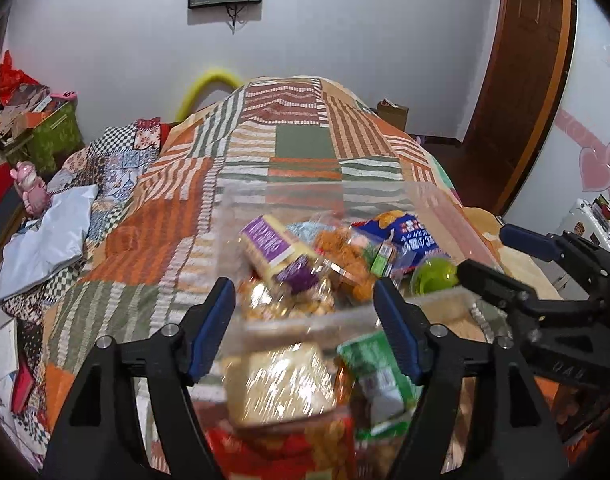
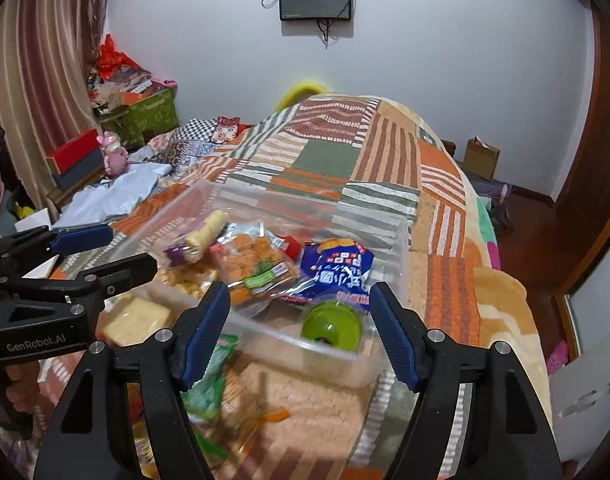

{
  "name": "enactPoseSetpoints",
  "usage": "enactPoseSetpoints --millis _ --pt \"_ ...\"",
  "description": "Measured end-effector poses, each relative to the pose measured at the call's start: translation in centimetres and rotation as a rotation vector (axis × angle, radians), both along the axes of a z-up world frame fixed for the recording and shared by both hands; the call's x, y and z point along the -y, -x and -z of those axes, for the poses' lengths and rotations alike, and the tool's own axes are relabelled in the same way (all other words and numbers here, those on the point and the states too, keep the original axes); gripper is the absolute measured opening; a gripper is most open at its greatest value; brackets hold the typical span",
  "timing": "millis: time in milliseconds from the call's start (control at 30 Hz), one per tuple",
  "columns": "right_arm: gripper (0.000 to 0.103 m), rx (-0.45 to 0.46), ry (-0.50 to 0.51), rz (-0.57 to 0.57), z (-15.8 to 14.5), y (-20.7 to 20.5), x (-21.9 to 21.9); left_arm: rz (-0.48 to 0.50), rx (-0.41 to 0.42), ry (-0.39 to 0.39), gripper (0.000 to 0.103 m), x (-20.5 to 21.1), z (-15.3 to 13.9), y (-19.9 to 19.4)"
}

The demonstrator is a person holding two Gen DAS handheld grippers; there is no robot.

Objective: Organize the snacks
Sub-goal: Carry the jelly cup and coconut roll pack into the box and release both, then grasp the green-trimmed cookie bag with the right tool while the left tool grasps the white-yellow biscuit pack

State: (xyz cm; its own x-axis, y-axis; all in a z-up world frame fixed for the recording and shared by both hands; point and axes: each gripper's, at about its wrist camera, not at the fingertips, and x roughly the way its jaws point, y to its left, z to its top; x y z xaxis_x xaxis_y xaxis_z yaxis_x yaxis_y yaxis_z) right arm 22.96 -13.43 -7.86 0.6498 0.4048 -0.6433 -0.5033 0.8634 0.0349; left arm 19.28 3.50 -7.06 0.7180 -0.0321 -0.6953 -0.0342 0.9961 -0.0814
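Observation:
A clear plastic bin [image 1: 433,200] [image 2: 389,240] sits on the patchwork bedspread and holds several snacks: a purple-and-cream packet [image 1: 273,248] [image 2: 197,240], an orange fried-snack pack [image 1: 345,256] [image 2: 253,260], a blue chip bag [image 1: 409,240] [image 2: 337,268] and a green cup [image 1: 433,276] [image 2: 331,326]. Near me lie a pale cracker pack [image 1: 285,384] [image 2: 133,320] and a green packet [image 1: 381,380] [image 2: 209,376]. My left gripper [image 1: 305,308] [image 2: 105,252] is open over the bin's near rim. My right gripper [image 2: 297,320] [image 1: 493,256] is open beside it, at the green cup.
The patchwork bedspread [image 1: 297,148] [image 2: 385,152] stretches away ahead. A white bag [image 1: 45,236] and a pink toy [image 1: 29,192] lie at the left. Boxes [image 1: 53,128] stand against the wall at the left, a wooden door [image 1: 525,80] at the right.

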Motion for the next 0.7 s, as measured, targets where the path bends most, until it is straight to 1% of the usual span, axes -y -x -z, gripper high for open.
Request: enactPoseSetpoints --millis 67,200,367,500,700 --pt "0.069 0.005 -0.006 -0.005 -0.2 1.0 0.1 -0.005 -0.004 -0.002 0.075 -0.5 -0.1 1.2" --pt "0.071 0.012 -0.012 -0.019 -0.3 3.0 -0.1 -0.02 -0.006 -0.014 0.08 -1.2 0.0 3.7" --pt "0.073 -0.005 -0.012 -0.047 0.3 5.0 -0.7 -0.026 -0.028 -0.016 0.08 -2.1 0.7 6.1" --pt "0.076 -0.028 -0.004 -0.065 1.4 6.6 -1.5 -0.03 -0.042 -0.009 0.08 -2.7 1.6 7.9" --pt "0.077 -0.101 0.027 -0.103 3.9 7.6 -3.5 -0.03 -0.085 0.007 0.08 -3.4 3.3 9.6"
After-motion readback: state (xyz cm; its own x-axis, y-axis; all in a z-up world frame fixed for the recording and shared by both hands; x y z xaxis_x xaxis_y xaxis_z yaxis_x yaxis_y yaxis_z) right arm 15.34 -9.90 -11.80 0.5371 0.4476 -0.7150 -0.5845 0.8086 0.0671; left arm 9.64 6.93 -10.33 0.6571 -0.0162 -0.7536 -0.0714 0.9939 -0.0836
